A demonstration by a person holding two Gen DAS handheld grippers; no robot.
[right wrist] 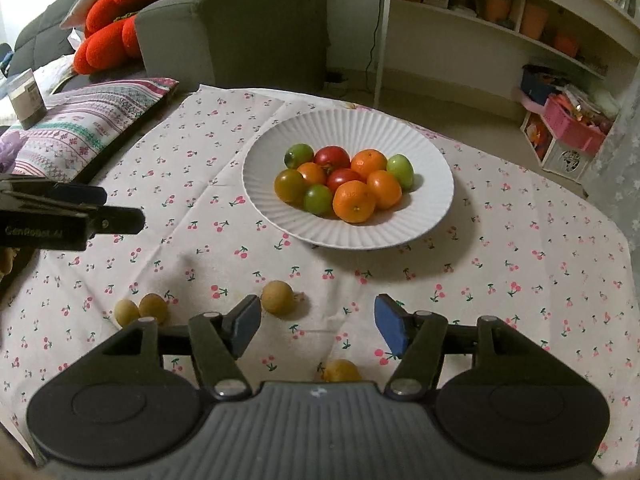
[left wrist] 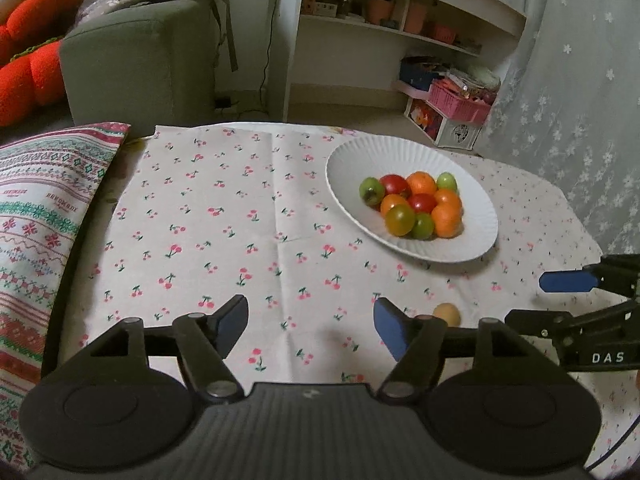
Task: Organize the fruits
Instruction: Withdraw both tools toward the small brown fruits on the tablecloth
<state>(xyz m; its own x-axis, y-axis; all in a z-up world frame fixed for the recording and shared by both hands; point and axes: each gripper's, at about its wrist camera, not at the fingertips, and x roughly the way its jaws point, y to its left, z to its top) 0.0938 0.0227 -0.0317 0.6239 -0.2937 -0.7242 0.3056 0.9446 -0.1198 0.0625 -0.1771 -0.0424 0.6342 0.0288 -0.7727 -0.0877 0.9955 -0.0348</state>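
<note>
A white ribbed plate (left wrist: 472, 240) (right wrist: 424, 148) holds several red and green tomatoes and oranges (left wrist: 416, 204) (right wrist: 348, 184). Small tan round fruits lie loose on the cherry-print cloth: one (right wrist: 277, 297) just beyond my right gripper's left finger, two (right wrist: 140, 309) further left, one (right wrist: 341, 371) under the gripper body. One tan fruit (left wrist: 447, 314) shows by my left gripper's right finger. My left gripper (left wrist: 310, 322) is open and empty over the cloth. My right gripper (right wrist: 316, 322) is open and empty, and shows at the right of the left view (left wrist: 568, 282).
A patterned cushion (left wrist: 44, 216) (right wrist: 84, 124) lies at the table's left edge. A grey sofa (left wrist: 140, 60) with red cushions stands behind. White shelves (left wrist: 400, 28) and a pink basket (left wrist: 460, 102) are at the back right. A curtain (left wrist: 580, 100) hangs at the right.
</note>
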